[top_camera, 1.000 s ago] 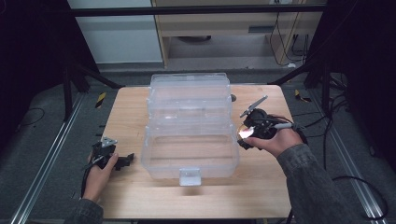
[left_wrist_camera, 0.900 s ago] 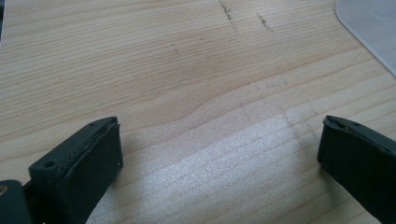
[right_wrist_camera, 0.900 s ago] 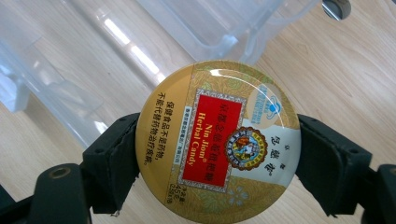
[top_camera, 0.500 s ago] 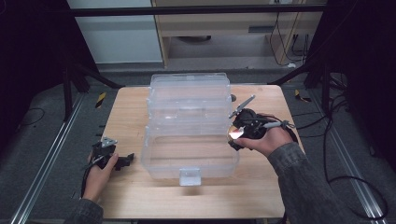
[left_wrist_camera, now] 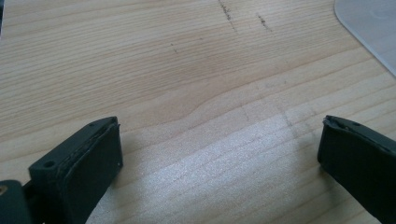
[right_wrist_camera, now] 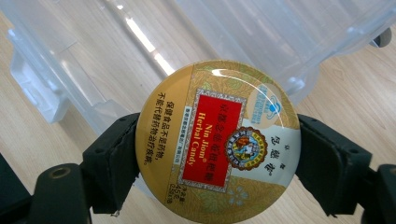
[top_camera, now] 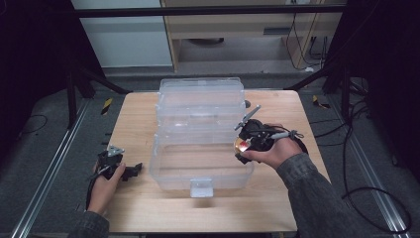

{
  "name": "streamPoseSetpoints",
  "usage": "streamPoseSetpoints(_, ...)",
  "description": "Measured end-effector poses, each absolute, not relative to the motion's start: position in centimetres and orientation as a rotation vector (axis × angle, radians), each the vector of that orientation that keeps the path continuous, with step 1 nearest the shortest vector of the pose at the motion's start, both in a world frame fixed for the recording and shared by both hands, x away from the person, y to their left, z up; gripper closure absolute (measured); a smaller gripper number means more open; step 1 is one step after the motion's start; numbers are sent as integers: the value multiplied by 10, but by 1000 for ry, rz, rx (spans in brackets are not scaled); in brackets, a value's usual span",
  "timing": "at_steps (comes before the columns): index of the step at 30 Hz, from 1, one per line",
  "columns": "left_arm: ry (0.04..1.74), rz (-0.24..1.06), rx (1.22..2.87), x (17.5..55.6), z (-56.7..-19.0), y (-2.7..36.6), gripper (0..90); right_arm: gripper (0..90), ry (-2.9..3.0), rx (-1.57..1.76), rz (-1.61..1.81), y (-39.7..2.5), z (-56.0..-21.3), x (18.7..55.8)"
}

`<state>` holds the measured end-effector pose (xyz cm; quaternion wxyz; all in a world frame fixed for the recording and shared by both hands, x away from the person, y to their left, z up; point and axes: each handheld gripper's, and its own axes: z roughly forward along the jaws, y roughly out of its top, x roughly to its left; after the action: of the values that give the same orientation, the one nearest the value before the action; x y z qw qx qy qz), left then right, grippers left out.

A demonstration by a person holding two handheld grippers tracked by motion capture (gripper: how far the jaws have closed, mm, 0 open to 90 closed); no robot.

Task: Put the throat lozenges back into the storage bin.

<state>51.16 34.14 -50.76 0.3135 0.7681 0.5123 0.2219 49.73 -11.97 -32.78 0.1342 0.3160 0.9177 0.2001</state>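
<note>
Gripping the round Nin Jiom Herbal Candy tin [right_wrist_camera: 217,142] by its rim between both jaws, your right gripper [top_camera: 246,145] holds it at the right wall of the clear plastic storage box [top_camera: 200,163], just above the rim. The open tub lies to the tin's left, so carry it that way over the wall. Your left gripper [top_camera: 130,170], jaws spread and empty, rests on the wooden table [left_wrist_camera: 187,70] off the box's left side, so the right one is nearer.

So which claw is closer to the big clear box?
The right one. The right claw holds a round candy tin right at the edge of the clear box. The left claw rests open on the table, a little way from the box's left side.
</note>
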Motion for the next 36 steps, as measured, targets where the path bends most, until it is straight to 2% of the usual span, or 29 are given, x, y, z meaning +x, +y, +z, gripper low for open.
streamPoseSetpoints(36,1350,583,2025,512,-508,341,0,209,2709,959,528,-107,-372,498)
